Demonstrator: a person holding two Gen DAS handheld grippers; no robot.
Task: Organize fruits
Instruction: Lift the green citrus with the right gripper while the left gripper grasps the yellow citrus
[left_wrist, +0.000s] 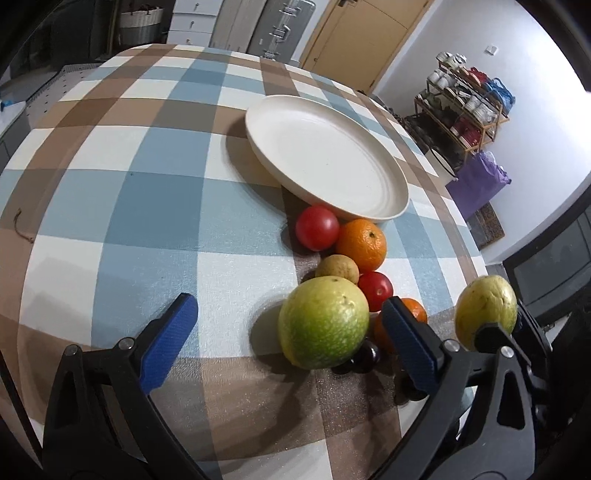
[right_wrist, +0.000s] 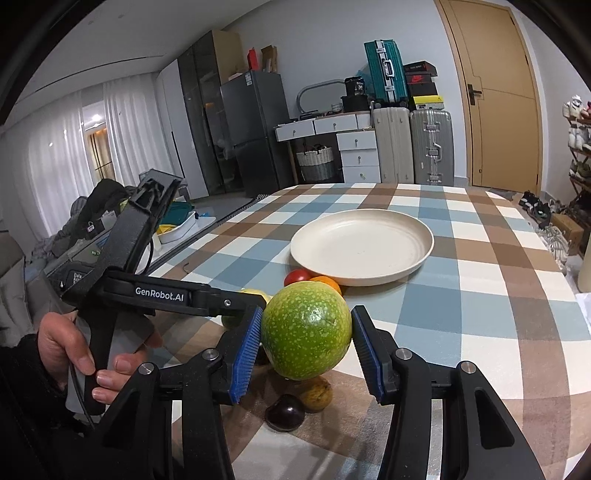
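A cream plate (left_wrist: 325, 155) (right_wrist: 362, 243) lies empty on the checked tablecloth. Beside its near rim sit a red tomato (left_wrist: 317, 227), an orange (left_wrist: 361, 244), a small yellow-brown fruit (left_wrist: 337, 269), a second tomato (left_wrist: 376, 291), another orange (left_wrist: 413, 310), a dark plum (left_wrist: 365, 356) (right_wrist: 285, 412) and a large green guava (left_wrist: 323, 323). My left gripper (left_wrist: 288, 332) is open, its fingers on either side of this guava and low over the table. My right gripper (right_wrist: 306, 349) is shut on a second green guava (right_wrist: 306, 330) (left_wrist: 485, 310), held above the pile.
The table's right edge (left_wrist: 461, 221) is close to the fruit pile. A shoe rack (left_wrist: 465, 110), suitcases (right_wrist: 413, 147), drawers and a door (right_wrist: 495, 96) stand beyond the table. A hand holds the left gripper's handle (right_wrist: 110, 295).
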